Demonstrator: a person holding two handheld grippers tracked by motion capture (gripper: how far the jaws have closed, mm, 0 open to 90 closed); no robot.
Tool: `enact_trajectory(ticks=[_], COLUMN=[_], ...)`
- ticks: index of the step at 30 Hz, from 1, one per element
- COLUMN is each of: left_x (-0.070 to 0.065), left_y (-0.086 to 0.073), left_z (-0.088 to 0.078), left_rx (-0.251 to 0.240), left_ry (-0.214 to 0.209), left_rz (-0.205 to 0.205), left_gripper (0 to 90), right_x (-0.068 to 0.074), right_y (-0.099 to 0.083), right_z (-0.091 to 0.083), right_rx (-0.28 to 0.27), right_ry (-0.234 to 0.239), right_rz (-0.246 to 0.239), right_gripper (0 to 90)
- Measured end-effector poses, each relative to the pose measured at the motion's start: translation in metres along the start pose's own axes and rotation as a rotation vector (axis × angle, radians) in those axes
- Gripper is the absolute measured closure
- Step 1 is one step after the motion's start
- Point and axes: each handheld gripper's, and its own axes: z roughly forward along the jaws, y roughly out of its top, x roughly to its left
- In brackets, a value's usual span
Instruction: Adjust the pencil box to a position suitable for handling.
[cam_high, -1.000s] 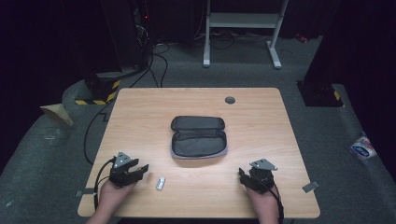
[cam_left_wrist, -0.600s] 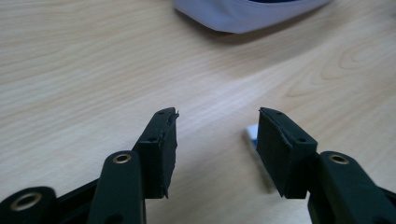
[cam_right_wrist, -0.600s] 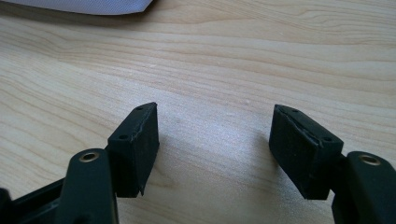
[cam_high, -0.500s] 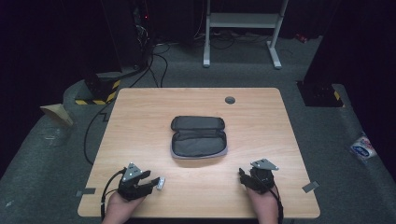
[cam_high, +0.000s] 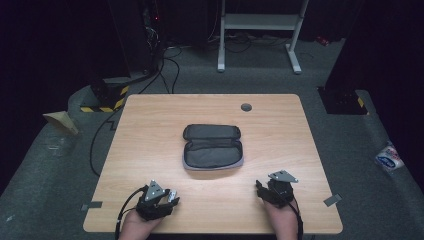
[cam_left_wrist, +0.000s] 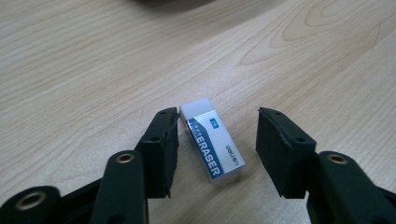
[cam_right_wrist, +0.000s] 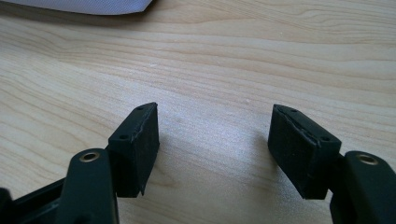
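A small white eraser (cam_left_wrist: 212, 140) in a blue-and-white sleeve lies flat on the wooden table (cam_high: 150, 125) near its front left edge. My left gripper (cam_left_wrist: 218, 114) is lowered around the eraser (cam_high: 172, 194), which lies between the jaws. One pad is at the eraser's corner, while the other stands clear of it, so the gripper is open. My right gripper (cam_high: 260, 187) rests near the front right edge, and its jaws (cam_right_wrist: 215, 109) stand open over bare wood. An open dark grey zip pouch (cam_high: 212, 147) lies at the table's middle.
A round cable grommet (cam_high: 246, 107) sits near the table's far edge. The pouch's pale rim (cam_right_wrist: 93, 5) lies just beyond my right gripper. Cables, a white stand and a yellow-black striped object are on the floor behind the table.
My left hand has moved rightward along the front edge to the eraser, and its jaws now straddle it. The right hand has stayed in place.
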Motion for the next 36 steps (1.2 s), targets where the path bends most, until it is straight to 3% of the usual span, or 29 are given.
enact_trajectory(ticks=[5,18,22,23,25,29,36], left_x=[0.0,0.008,0.011,0.014,0.015,0.024,0.026], left_y=[-0.002,0.0,0.001,0.002,0.003,0.003,0.001], left_z=[-0.001,0.002,0.003,0.005,0.005,0.007,0.005], left_rx=[-0.01,-0.018,-0.021,-0.022,-0.023,-0.035,-0.037], left_ry=[0.022,0.011,0.023,0.049,0.063,0.041,0.046], left_rz=[0.008,0.029,0.054,0.083,0.094,0.07,0.071], left_gripper=[57.8,67.1,69.3,71.9,72.0,72.2,70.8], right_x=[0.0,-0.001,-0.001,-0.001,-0.001,-0.001,-0.001], right_y=[0.0,0.0,0.0,0.0,0.0,0.0,0.0], right_z=[0.0,0.0,0.0,0.0,0.0,0.0,0.0], right_rx=[0.001,0.0,-0.001,-0.002,-0.001,-0.002,-0.002], right_ry=[0.004,0.007,0.007,0.007,0.008,0.007,0.008], right_rz=[-0.001,0.002,-0.003,-0.003,-0.003,-0.004,-0.004], right_gripper=[33.7,34.1,34.2,34.2,34.3,34.5,34.5])
